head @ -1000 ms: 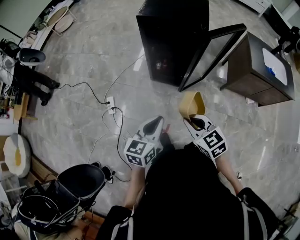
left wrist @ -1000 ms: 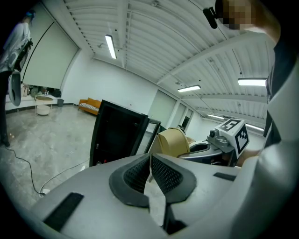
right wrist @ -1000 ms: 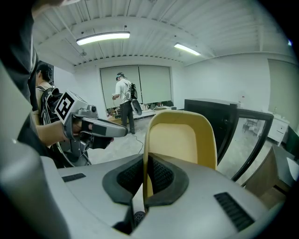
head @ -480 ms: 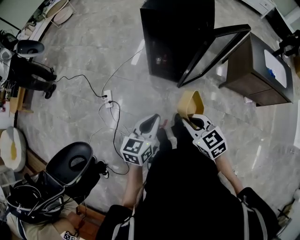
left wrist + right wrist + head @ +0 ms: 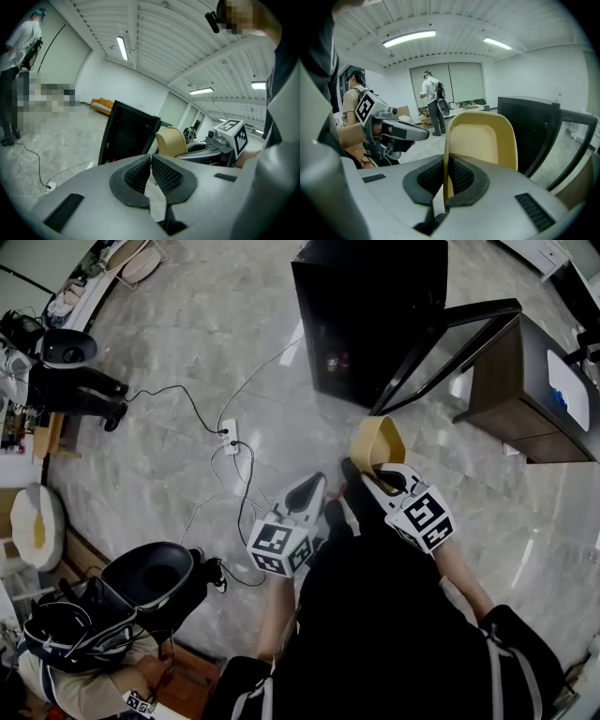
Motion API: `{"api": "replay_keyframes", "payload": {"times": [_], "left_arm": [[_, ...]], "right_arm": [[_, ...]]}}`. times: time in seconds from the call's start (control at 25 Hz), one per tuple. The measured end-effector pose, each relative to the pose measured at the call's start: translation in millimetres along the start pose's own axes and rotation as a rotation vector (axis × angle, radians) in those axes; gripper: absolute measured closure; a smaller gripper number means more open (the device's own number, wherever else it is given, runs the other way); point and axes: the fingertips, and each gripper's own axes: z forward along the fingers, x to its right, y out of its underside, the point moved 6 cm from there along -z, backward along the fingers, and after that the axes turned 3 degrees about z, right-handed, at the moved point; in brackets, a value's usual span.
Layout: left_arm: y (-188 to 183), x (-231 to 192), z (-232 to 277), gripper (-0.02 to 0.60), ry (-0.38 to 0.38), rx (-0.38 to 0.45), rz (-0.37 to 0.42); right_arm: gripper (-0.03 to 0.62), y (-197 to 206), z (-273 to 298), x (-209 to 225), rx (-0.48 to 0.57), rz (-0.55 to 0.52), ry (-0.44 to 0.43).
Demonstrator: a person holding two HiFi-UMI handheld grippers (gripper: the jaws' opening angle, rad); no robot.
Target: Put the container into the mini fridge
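Right gripper is reaching forward, clamping the wall of 1 tan plastic container; left gripper is hovering alongside, jaws together, empty; 1 black mini fridge, door open

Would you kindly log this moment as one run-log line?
right claw: shut on container rim | left claw: shut, nothing held | mini fridge: ahead, door open

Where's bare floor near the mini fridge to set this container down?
Bare grey marble floor lies between the open front of the black mini fridge and the tan plastic container, left of the glass door. Crowded: the white power strip and its cables to the left; the narrow gap between door and dark wooden cabinet on the right.
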Motion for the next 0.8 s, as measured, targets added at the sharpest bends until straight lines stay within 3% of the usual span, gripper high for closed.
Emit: {"api": "replay_keyframes", "payload": {"times": [0.44,0.8], "left_arm": [[-51.6,-18.7,44.0,0.541,-0.1,0.009,0.022],[-77.2,-17.3,82.9,0.541,-0.175,0.041,0.02]], "right_arm": [[0.572,-51.7,43.8,64.8,0.038,-0.042,-0.123],[0.572,-69.9,65.6,115.5,0.023,-0.085,-0.212]]}}
